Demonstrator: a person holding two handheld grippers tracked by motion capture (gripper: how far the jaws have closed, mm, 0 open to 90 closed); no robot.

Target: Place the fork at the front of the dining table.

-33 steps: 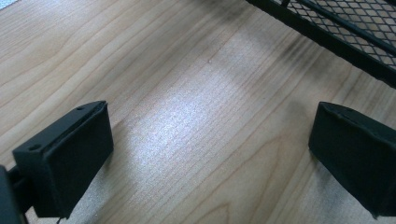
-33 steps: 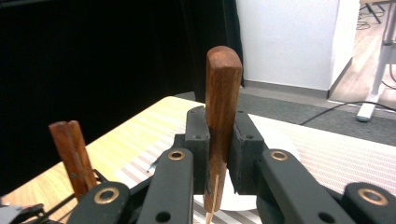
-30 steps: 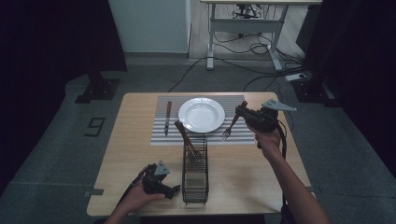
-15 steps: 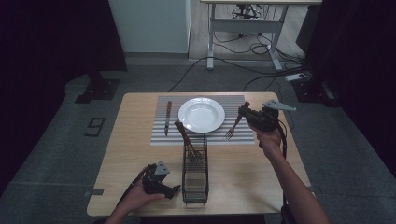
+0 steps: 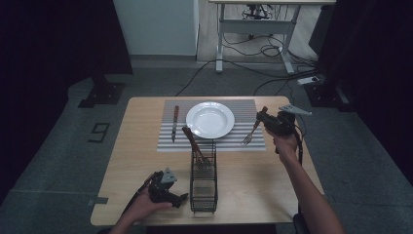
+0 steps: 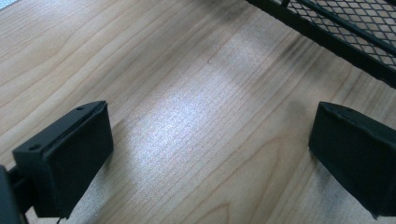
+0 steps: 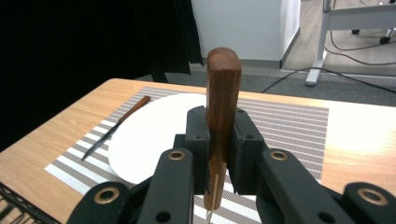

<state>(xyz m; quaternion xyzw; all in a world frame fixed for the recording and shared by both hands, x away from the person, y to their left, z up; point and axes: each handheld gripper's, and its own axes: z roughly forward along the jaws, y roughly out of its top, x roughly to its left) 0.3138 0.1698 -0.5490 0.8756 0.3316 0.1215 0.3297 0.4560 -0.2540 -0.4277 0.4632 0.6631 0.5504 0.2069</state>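
Fork (image 7: pixel 223 116) tines below right view's edge

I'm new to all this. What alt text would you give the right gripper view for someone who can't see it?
The right gripper is shut on a wooden fork handle that stands up between its black jaws. Beyond it, a white plate sits on a striped placemat, with a knife lying beside the plate on the wooden table.

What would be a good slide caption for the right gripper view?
Right gripper clamps a wooden-handled fork above the striped placemat, with white plate and knife beyond.
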